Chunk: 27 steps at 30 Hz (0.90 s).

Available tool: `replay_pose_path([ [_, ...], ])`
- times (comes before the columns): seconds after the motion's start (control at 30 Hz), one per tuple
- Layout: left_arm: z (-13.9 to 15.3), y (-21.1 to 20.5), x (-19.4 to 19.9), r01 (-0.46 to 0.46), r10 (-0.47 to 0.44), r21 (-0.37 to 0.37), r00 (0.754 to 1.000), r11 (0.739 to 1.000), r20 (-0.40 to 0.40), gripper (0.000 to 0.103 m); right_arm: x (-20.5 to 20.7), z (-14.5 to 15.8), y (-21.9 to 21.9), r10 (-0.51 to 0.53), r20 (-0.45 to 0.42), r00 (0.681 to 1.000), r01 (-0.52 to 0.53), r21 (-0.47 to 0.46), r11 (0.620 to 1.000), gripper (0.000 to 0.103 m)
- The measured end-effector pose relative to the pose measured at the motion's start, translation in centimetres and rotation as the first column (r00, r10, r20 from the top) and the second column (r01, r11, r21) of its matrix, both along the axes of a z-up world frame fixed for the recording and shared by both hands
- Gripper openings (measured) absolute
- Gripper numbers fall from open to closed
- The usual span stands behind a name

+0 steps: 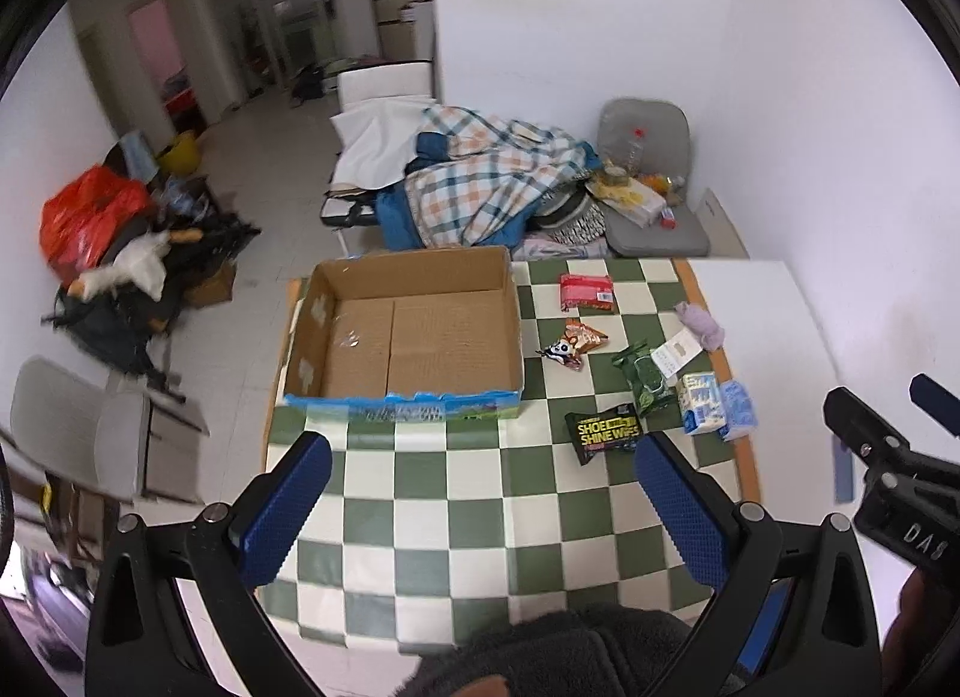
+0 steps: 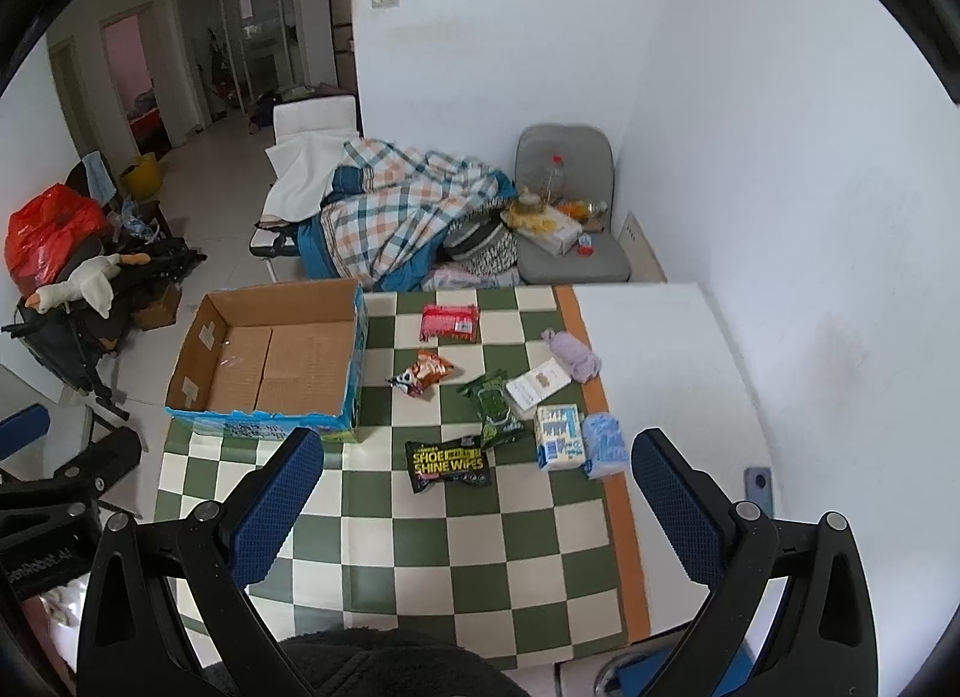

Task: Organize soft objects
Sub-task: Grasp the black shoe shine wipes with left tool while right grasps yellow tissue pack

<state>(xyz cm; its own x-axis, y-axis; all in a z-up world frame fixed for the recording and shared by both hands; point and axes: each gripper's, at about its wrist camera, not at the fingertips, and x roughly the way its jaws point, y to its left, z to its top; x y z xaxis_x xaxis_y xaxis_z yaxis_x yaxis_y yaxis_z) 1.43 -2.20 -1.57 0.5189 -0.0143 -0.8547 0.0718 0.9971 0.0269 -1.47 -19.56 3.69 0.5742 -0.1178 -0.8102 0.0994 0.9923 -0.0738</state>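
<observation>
Both grippers hang above the near edge of the table with nothing between their blue pads: the left gripper [image 1: 483, 508] has its jaws spread wide, and the right gripper [image 2: 477, 508] stands just as wide apart.

Largest on the green-and-white checked tablecloth [image 2: 474, 577] is the empty cardboard box [image 2: 282, 361], open at the top, at the far left of the cloth. By my reading it is where the soft goods are meant to go, and none is in it yet.

To the right of the box the packets lie loose in a scatter. Nearest the grippers is the black Shoe Shine Wipes pack [image 2: 449, 463], flat, its long axis running left to right across the table. In the right wrist view it lies almost straight ahead between the fingers; in the left wrist view [image 1: 606, 432] it sits ahead and to the right, close by the right pad. The right hand therefore looks the better placed, though the left is nearer the box.

Beyond the black pack lie a green wipes pack [image 2: 495, 406], a blue-and-white tissue pack [image 2: 559, 436], a pale blue packet [image 2: 605, 445] touching it, a red packet [image 2: 450, 322] farthest off, an orange snack bag [image 2: 423, 373], a white card packet [image 2: 536, 385] and a small lilac cloth bundle [image 2: 573, 355].
</observation>
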Motion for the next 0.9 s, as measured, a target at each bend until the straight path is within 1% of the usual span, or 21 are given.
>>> replay_pose_path([
  [0.07, -2.1, -1.1, 1.7, 0.060, -0.059, 0.014, 0.998, 0.998, -0.019, 0.103, 1.0, -1.8, -1.2, -0.019, -0.047, 0.999, 0.020, 0.026, 0.999, 0.103],
  [0.13, -4.9, -2.6, 3.7, 0.147, -0.144, 0.039, 0.987, 0.988, -0.071, 0.103, 2.5, -4.1, -2.8, -0.034, -0.106, 0.994, 0.039, 0.049, 0.998, 0.103],
  [0.2, -8.2, -4.7, 5.8, 0.256, -0.246, 0.061, 0.959, 0.965, -0.138, 0.103, 4.2, -7.2, -4.7, -0.047, -0.176, 0.983, 0.060, 0.069, 0.996, 0.103],
  [0.23, -10.0, -5.9, 7.0, 0.303, -0.286, 0.087, 0.944, 0.949, -0.165, 0.103, 5.1, -8.8, -5.8, -0.052, -0.208, 0.977, 0.071, 0.085, 0.994, 0.103],
  [0.27, -11.2, -6.8, 7.9, 0.338, -0.315, 0.103, 0.929, 0.935, -0.192, 0.103, 6.1, -10.7, -7.0, -0.062, -0.249, 0.966, 0.089, 0.098, 0.991, 0.103],
  [0.3, -13.3, -8.2, 9.3, 0.389, -0.355, 0.118, 0.905, 0.913, -0.235, 0.103, 7.2, -12.7, -8.4, -0.068, -0.284, 0.956, 0.104, 0.114, 0.988, 0.103],
  [0.33, -15.2, -9.4, 9.9, 0.428, -0.386, 0.130, 0.885, 0.894, -0.262, 0.103, 8.0, -14.4, -9.6, -0.072, -0.307, 0.949, 0.117, 0.129, 0.985, 0.103],
  [0.37, -16.4, -10.4, 10.8, 0.464, -0.412, 0.136, 0.863, 0.876, -0.291, 0.103, 8.8, -16.3, -10.9, -0.080, -0.338, 0.938, 0.133, 0.138, 0.982, 0.103],
  [0.4, -18.2, -11.5, 11.6, 0.502, -0.440, 0.134, 0.836, 0.854, -0.329, 0.103, 9.7, -18.5, -12.2, -0.089, -0.372, 0.924, 0.152, 0.143, 0.978, 0.103],
  [0.43, -20.7, -13.0, 12.3, 0.543, -0.464, 0.144, 0.804, 0.827, -0.371, 0.103, 10.5, -20.2, -13.3, -0.098, -0.393, 0.914, 0.168, 0.148, 0.975, 0.103],
  [0.47, -22.5, -14.2, 12.9, 0.580, -0.487, 0.144, 0.774, 0.802, -0.405, 0.103, 11.3, -22.2, -14.6, -0.113, -0.415, 0.903, 0.190, 0.150, 0.970, 0.103],
  [0.57, -27.5, -17.2, 14.4, 0.655, -0.526, 0.144, 0.702, 0.742, -0.481, 0.098, 13.9, -27.3, -17.5, -0.130, -0.472, 0.872, 0.238, 0.177, 0.955, 0.103],
  [0.6, -29.1, -18.1, 14.7, 0.679, -0.540, 0.133, 0.673, 0.722, -0.506, 0.097, 14.8, -29.1, -18.4, -0.129, -0.493, 0.861, 0.252, 0.190, 0.949, 0.103],
  [0.63, -30.8, -19.0, 15.0, 0.702, -0.553, 0.111, 0.638, 0.703, -0.536, 0.096, 15.6, -30.7, -19.2, -0.128, -0.509, 0.851, 0.262, 0.202, 0.944, 0.101],
  [0.67, -32.2, -19.6, 15.2, 0.715, -0.557, 0.097, 0.615, 0.692, -0.559, 0.094, 16.4, -32.1, -19.8, -0.122, -0.527, 0.841, 0.271, 0.216, 0.938, 0.100],
  [0.7, -34.0, -20.2, 15.7, 0.726, -0.555, 0.076, 0.585, 0.684, -0.591, 0.094, 17.3, -33.7, -20.4, -0.116, -0.544, 0.831, 0.280, 0.229, 0.932, 0.096],
  [0.73, -35.4, -20.6, 16.1, 0.730, -0.552, 0.061, 0.566, 0.681, -0.613, 0.093, 18.2, -35.3, -20.9, -0.110, -0.563, 0.819, 0.288, 0.237, 0.928, 0.091],
  [0.77, -36.7, -21.0, 16.5, 0.732, -0.542, 0.056, 0.552, 0.680, -0.633, 0.092, 19.0, -36.7, -21.2, -0.100, -0.582, 0.807, 0.291, 0.245, 0.925, 0.089],
  [0.8, -37.9, -21.2, 17.0, 0.731, -0.530, 0.057, 0.544, 0.680, -0.651, 0.092, 19.6, -38.0, -21.4, -0.090, -0.602, 0.793, 0.293, 0.249, 0.923, 0.084],
  [0.9, -40.8, -21.6, 18.1, 0.732, -0.499, 0.045, 0.506, 0.680, -0.703, 0.092, 20.9, -41.0, -21.4, -0.058, -0.647, 0.760, 0.286, 0.252, 0.924, 0.082],
])
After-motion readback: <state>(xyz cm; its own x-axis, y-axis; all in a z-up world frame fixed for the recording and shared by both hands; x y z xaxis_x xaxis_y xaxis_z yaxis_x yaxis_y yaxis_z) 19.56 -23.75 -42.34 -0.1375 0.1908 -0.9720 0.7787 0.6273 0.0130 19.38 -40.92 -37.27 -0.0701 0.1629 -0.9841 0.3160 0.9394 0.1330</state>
